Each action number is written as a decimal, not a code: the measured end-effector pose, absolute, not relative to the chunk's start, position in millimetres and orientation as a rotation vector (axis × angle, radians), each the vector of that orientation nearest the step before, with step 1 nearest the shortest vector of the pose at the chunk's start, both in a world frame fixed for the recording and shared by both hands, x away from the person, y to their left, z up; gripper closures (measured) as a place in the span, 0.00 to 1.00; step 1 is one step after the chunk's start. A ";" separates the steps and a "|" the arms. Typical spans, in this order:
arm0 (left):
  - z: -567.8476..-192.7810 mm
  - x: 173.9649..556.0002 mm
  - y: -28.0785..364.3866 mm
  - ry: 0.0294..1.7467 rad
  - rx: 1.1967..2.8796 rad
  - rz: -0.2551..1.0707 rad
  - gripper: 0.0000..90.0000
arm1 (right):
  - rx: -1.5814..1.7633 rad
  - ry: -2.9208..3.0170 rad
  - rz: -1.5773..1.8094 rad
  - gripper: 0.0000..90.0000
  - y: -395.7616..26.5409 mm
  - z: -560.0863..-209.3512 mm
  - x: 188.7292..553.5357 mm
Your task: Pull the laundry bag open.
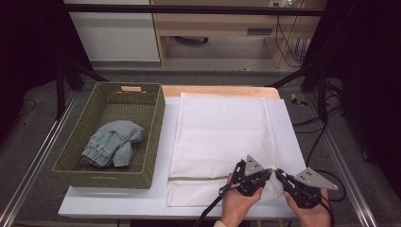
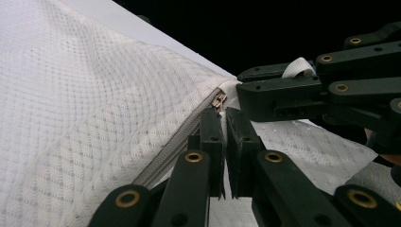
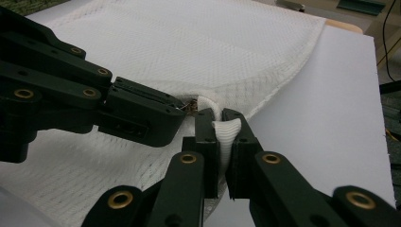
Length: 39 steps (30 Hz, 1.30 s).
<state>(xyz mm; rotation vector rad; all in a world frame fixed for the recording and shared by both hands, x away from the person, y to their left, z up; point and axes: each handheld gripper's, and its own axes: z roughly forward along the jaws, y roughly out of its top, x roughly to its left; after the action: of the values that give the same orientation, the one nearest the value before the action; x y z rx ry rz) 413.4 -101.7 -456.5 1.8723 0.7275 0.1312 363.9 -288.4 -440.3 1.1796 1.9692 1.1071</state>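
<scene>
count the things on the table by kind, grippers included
mesh bag: 1
basket: 1
jeans: 1
grippers: 2, left gripper and right gripper, both shut on the bag's corner
total: 5

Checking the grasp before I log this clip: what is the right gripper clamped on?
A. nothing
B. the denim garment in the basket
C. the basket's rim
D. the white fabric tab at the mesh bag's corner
D: in the right gripper view, the right gripper pinches the white fabric tab at the mesh bag corner.
</scene>
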 end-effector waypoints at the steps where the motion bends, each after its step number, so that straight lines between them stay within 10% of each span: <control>1: -457.2 413.0 -102.1 0.731 1.872 0.133 0.97 | 1.180 1.973 1.102 0.95 -288.4 -440.3 364.1; 39: -467.8 406.0 -96.6 0.830 1.879 0.176 0.97 | 1.213 2.014 1.011 0.96 -286.6 -440.9 365.7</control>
<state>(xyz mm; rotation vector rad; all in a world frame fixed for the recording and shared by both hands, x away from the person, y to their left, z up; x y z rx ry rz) 406.0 -96.6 -467.8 1.8792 0.8298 0.1761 365.7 -286.6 -440.9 1.2129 2.0137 1.0115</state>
